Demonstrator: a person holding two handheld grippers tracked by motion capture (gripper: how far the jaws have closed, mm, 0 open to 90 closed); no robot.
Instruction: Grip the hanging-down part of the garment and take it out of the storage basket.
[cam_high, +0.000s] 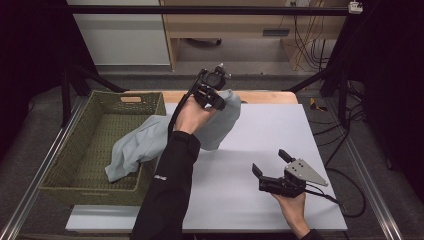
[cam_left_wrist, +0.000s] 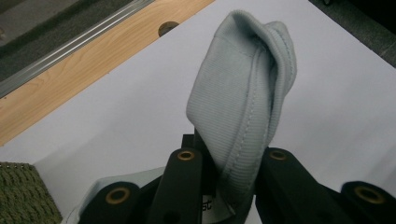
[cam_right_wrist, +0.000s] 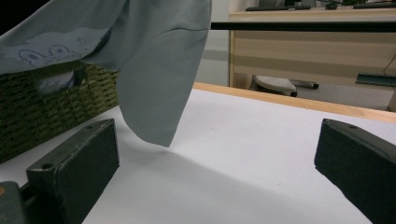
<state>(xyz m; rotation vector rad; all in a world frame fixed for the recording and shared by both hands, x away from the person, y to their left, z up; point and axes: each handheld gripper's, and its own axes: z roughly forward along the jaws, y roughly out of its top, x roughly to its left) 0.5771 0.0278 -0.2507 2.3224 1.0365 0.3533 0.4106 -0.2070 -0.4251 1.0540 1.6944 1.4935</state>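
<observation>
Pale blue-grey garment (cam_high: 150, 142) pinched at ribbed hem by left gripper (cam_high: 212, 90), raised over far table edge; rest trails into woven basket (cam_high: 75, 165). Right gripper (cam_high: 272, 170) spread wide, holding nothing, low over white tabletop (cam_high: 280, 130). Probable step: lifting garment clear of basket. Next: 2nd grasp on hanging edge.
</observation>
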